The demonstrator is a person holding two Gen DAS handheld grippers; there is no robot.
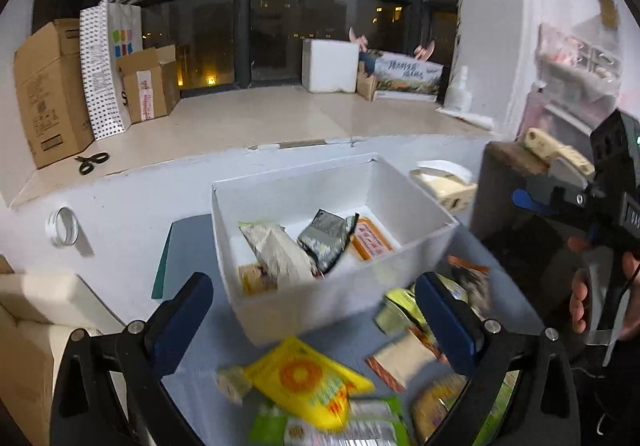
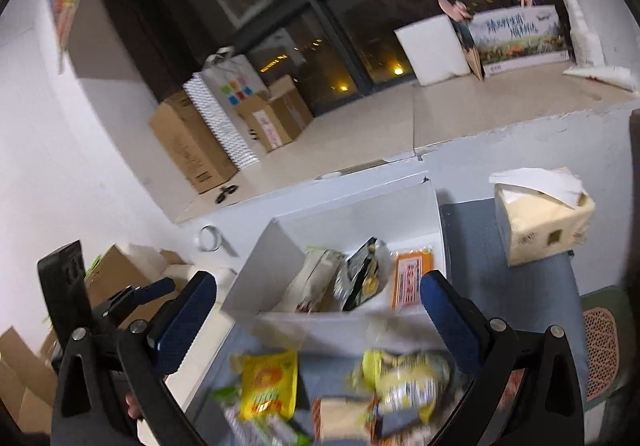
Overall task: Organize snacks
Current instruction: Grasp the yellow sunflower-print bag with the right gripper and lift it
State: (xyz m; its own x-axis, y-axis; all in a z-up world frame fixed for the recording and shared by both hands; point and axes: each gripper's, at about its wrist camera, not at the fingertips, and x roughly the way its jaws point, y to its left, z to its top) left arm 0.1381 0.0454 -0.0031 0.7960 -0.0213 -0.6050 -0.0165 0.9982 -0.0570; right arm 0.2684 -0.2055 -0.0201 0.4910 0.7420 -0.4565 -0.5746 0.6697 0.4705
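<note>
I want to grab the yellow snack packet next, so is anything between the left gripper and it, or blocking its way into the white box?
Nothing visible blocks it. The left gripper is open and empty, with the yellow packet lying exposed just below it, atop a green-and-white packet. The white box behind is open-topped, with room among its snacks.

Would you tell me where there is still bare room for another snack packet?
Inside the white box, the floor along the back wall behind the orange packet is bare. The mat between box and tissue pack is free. In front of the box, loose packets crowd around the yellow packet.
</note>
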